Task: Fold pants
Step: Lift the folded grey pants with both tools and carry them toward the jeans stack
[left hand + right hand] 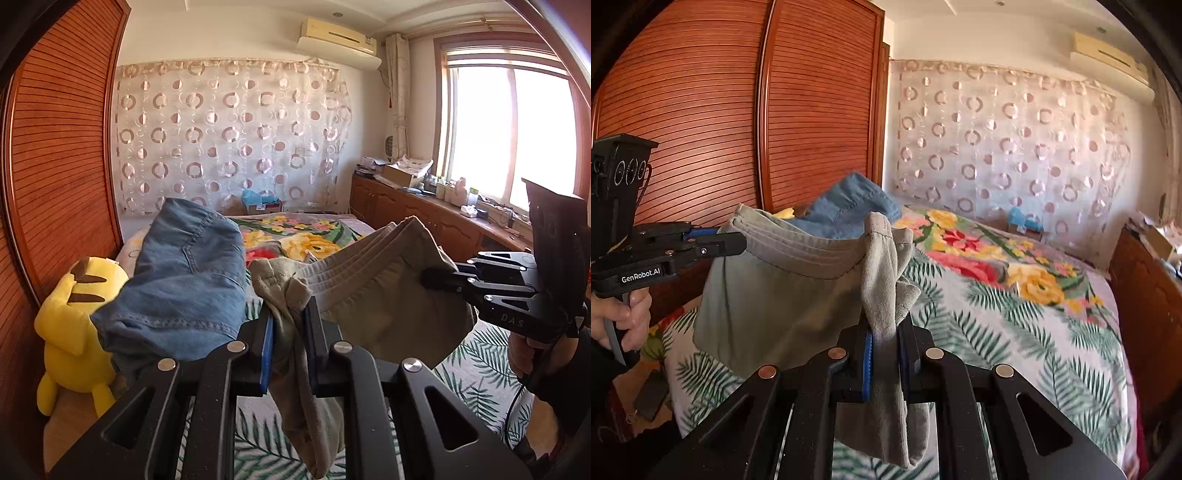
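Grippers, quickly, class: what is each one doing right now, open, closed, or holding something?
Left gripper: closed on the waistband end of the khaki pants, held above the bed.
Right gripper: closed on the other end of the same pants.

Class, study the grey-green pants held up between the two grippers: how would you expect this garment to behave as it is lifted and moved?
Probably floppy: the grey-green pants sag between the left gripper and right gripper, loose ends drooping below each. Likely light, since pinches at two corners carry them. The bunched fabric might slip.
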A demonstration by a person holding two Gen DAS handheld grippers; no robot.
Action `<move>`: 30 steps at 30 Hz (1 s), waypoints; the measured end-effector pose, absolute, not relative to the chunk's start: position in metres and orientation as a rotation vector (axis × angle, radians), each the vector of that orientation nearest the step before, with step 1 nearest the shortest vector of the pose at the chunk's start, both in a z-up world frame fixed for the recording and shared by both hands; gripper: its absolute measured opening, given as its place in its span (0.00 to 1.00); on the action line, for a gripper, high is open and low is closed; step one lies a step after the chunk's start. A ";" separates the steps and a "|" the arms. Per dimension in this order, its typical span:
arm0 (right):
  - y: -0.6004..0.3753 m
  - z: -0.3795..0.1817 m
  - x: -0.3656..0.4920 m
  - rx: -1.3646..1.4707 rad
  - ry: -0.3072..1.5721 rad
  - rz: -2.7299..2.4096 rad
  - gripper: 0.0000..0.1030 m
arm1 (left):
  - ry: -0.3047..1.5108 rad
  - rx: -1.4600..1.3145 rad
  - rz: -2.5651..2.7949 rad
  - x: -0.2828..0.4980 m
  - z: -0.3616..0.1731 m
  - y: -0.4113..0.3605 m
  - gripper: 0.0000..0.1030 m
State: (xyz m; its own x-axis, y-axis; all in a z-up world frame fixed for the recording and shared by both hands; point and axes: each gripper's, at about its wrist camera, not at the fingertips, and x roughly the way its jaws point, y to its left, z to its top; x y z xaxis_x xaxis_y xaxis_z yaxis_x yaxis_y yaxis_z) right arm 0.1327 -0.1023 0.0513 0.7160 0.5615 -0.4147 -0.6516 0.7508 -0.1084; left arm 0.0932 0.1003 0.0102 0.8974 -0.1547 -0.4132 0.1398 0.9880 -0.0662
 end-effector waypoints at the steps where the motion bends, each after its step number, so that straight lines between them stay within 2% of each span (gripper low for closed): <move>1: -0.099 0.054 0.139 -0.263 0.370 0.681 0.11 | 0.428 -0.034 -0.149 0.097 0.012 0.103 0.15; 17: -0.043 0.070 0.240 -0.341 0.311 0.734 0.11 | 0.417 -0.033 -0.041 0.158 0.026 0.154 0.15; 30: -0.017 0.061 0.303 -0.408 0.272 0.832 0.11 | 0.392 -0.065 0.048 0.170 0.020 0.176 0.15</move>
State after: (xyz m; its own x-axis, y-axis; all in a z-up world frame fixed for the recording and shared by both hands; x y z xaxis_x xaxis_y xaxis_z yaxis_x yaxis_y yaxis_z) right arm 0.3032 -0.0173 0.0612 0.6455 0.6573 -0.3889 -0.7600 0.6028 -0.2428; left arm 0.1703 0.1755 0.0204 0.9232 0.0340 -0.3829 -0.0590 0.9968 -0.0538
